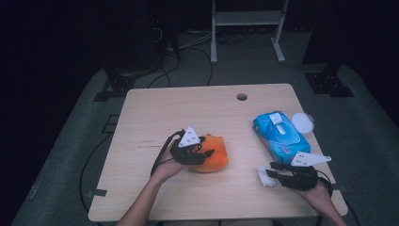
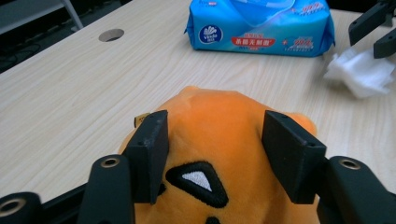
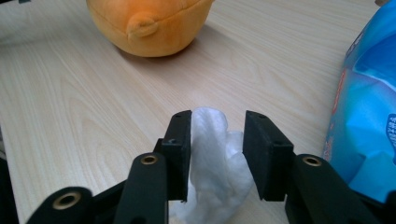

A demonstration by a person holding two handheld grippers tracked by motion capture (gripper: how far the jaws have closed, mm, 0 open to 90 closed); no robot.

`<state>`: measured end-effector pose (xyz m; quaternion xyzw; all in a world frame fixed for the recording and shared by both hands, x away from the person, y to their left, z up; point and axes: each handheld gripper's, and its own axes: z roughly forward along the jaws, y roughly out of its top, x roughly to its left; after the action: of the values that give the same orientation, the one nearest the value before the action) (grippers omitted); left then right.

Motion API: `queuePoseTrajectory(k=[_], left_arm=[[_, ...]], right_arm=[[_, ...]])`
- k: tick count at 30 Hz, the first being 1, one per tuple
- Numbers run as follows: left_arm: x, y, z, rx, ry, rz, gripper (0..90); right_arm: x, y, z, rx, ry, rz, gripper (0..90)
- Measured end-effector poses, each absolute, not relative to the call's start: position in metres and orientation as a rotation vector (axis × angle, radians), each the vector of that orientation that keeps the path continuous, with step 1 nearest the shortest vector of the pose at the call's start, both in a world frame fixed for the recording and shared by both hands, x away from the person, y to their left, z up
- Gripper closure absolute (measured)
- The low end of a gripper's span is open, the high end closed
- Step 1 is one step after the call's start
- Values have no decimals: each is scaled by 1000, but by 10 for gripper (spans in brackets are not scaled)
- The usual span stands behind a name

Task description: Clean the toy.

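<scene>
An orange plush toy (image 1: pixel 217 155) rests on the wooden table (image 1: pixel 188 108) left of centre. My left gripper (image 1: pixel 206 151) is shut on it, and its pads (image 2: pixel 152 149) press into the toy's sides (image 2: pixel 219 107). A crumpled white wipe (image 1: pixel 264 177) lies near the right front edge. My right gripper (image 3: pixel 217 140) stands open around this wipe (image 3: pixel 210 158): one pad touches it and the other stands just clear. A blue pack of wet wipes (image 1: pixel 281 136) lies beyond the right gripper (image 1: pixel 271 170).
A round white lid (image 1: pixel 302 123) lies beside the pack near the table's right edge. A cable hole (image 1: pixel 242 97) sits at the far middle of the table. A metal frame (image 1: pixel 247 28) and cables stand on the floor behind.
</scene>
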<state>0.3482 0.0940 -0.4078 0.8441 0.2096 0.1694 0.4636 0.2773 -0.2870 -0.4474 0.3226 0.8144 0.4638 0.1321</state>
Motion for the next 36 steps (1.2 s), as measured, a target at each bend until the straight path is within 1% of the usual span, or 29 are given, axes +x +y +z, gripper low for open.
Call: queuePoseTrajectory(k=[3,7,15,22,36], left_arm=[[347,97,-404,2039,517,394,399],[346,103,-398,2018,526,379,338],[344,119,-396,1980,572,377,244],[337,133,-396,1968,606,396,201],[324,159,-403,1940,675,379,158]], right_arm=[[276,-289,-446,935,2354,1367,574],[276,-290,-445,936,2336,1377,513],[274,-292,-443,937,2304,1399,451],[274,-292,-442,931,2290,1404,418],[274,-291,-443,933,2280,1392,378]])
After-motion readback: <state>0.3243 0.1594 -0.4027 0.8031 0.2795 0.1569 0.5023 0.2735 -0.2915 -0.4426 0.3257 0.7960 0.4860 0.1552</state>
